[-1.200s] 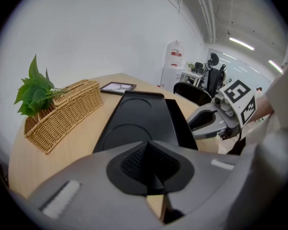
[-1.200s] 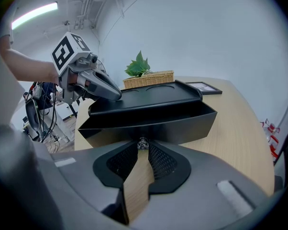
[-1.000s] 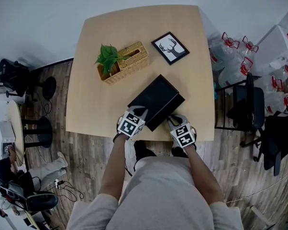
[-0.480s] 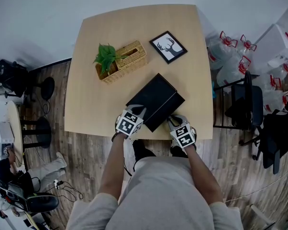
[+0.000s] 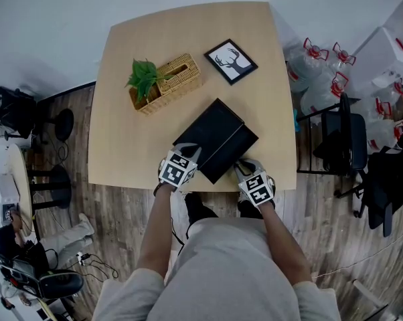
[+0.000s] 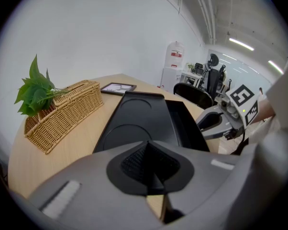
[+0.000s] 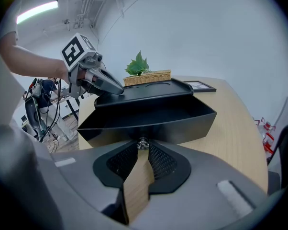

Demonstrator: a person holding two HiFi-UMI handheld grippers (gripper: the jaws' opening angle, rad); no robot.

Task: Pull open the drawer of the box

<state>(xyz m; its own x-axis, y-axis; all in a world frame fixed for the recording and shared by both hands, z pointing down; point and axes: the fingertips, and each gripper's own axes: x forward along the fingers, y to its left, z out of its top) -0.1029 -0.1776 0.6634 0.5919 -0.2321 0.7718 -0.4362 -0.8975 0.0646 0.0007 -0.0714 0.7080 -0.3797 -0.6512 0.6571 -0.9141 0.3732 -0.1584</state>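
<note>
Right claw (image 7: 143,148): clenched on the small knob (image 7: 142,142) of the drawer front.
Drawer (image 7: 149,121): directly ahead of that claw, partly out of the black box (image 6: 134,123) (dark inside showing).
Left claw (image 6: 149,148): jaws pressed together, tips on the box top.
Beyond the left claw: wicker basket (image 6: 62,114), framed picture (image 5: 230,61).

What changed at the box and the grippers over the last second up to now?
The drawer has slid slightly farther out of the box, toward the person, pulled by the right gripper, shut on its knob. Nothing was newly gripped or released. The left gripper still presses, shut, on the box top; the basket and picture frame have not moved.
</note>
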